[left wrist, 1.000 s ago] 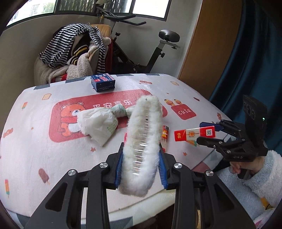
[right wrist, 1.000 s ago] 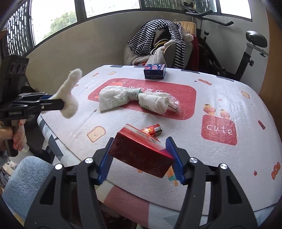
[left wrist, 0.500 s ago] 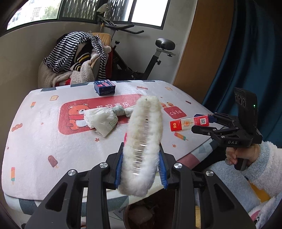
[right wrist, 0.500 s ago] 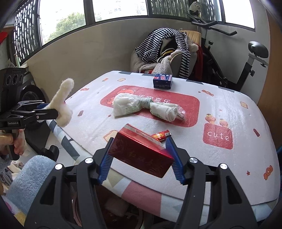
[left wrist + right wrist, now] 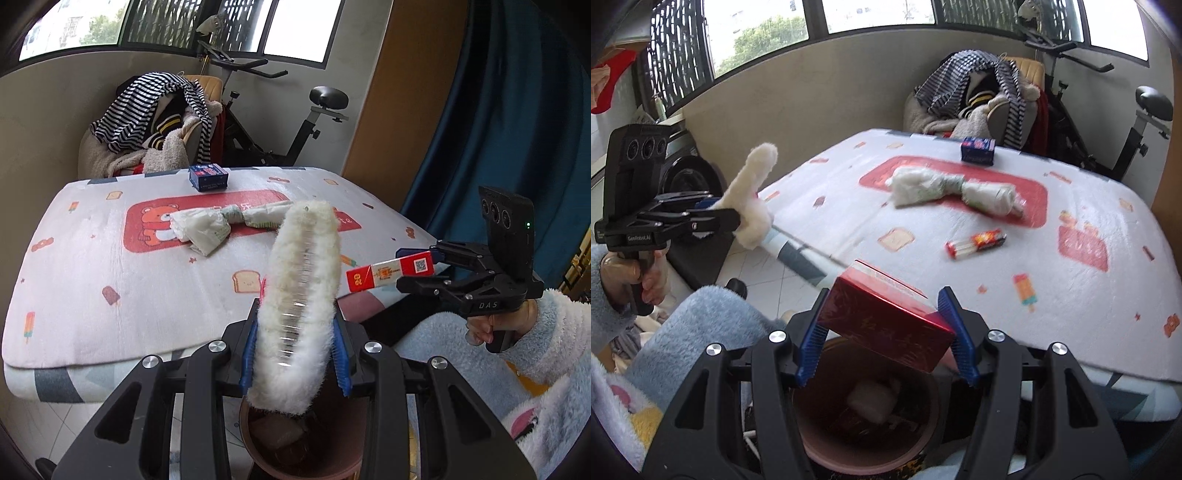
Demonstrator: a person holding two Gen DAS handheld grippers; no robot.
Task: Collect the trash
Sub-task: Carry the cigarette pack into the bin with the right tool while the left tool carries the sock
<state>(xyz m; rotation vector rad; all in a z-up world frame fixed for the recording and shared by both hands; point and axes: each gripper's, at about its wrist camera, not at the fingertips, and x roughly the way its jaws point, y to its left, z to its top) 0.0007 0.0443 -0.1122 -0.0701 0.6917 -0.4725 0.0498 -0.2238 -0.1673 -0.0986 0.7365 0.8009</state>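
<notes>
My left gripper (image 5: 294,347) is shut on a white fluffy strip (image 5: 301,291), held upright just above a brown trash bin (image 5: 295,443). My right gripper (image 5: 884,328) is shut on a red carton (image 5: 886,317), tilted, right over the same brown bin (image 5: 864,413), which holds a pale lump. In the left wrist view the right gripper (image 5: 417,273) shows at the right with the red carton (image 5: 389,271). In the right wrist view the left gripper (image 5: 716,214) shows at the left with the fluffy strip (image 5: 753,192). On the table (image 5: 1089,332) lie a twisted white plastic wrapper (image 5: 945,188), a small red wrapper (image 5: 977,240) and a blue box (image 5: 977,149).
The table's near edge (image 5: 92,362) lies just beyond the bin. Behind the table stand a chair piled with striped clothes (image 5: 155,122) and an exercise bike (image 5: 295,122). A dark blue curtain (image 5: 517,129) hangs on the right. A person's fluffy sleeves (image 5: 554,343) flank the bin.
Both grippers have drawn back from over the table toward its near edge and down, each still holding its item. The brown bin has come into view beneath them.
</notes>
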